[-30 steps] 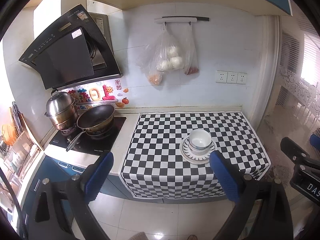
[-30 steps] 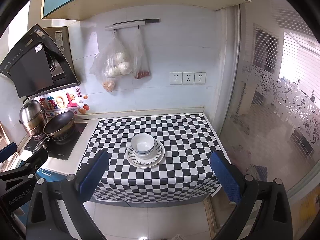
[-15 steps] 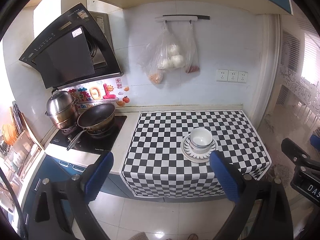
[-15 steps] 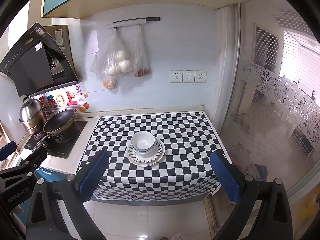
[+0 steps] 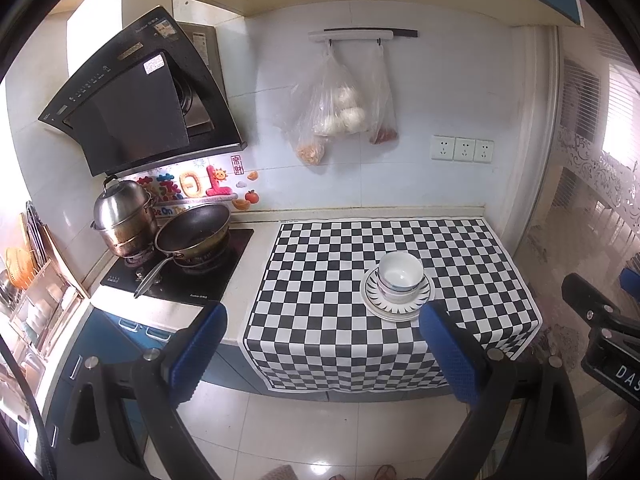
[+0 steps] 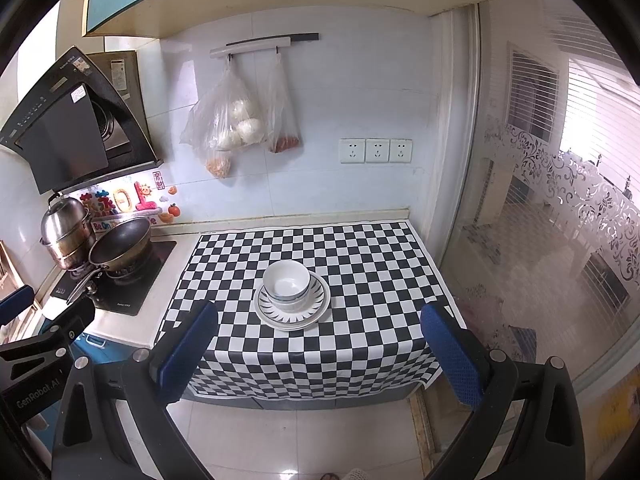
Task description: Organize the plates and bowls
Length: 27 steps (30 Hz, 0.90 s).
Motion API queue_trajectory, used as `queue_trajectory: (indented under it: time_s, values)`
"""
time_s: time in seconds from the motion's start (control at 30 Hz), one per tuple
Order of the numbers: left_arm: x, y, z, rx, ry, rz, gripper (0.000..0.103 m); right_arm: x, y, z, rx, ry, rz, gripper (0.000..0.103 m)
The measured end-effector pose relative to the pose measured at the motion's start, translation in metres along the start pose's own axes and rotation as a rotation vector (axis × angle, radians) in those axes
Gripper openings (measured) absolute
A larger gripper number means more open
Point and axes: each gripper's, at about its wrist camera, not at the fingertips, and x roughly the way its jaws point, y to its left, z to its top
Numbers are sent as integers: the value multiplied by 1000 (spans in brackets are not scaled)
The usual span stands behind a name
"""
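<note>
White bowls sit nested on a stack of white plates with a dark ray pattern, on the checkered cloth over the counter. My left gripper hangs open over the floor in front of the counter, well short of the stack, nothing between its blue pads. My right gripper is likewise open and empty, back from the counter's front edge. Each gripper's black body shows at the edge of the other's view.
A wok and a steel pot stand on the stove at left under the range hood. Plastic bags of food hang on the wall. A dish rack is at far left; a glass partition bounds the right.
Both views have shifted slightly; the stack sits a touch lower in each frame. Both grippers stay open and the dishes have not moved.
</note>
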Motion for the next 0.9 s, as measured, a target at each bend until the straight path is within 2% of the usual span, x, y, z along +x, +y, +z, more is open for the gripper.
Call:
queue_trajectory:
  time_s: [0.9]
  values:
    - [0, -4, 0, 2, 9, -17, 98, 1, -8, -1, -3, 7, -14, 103]
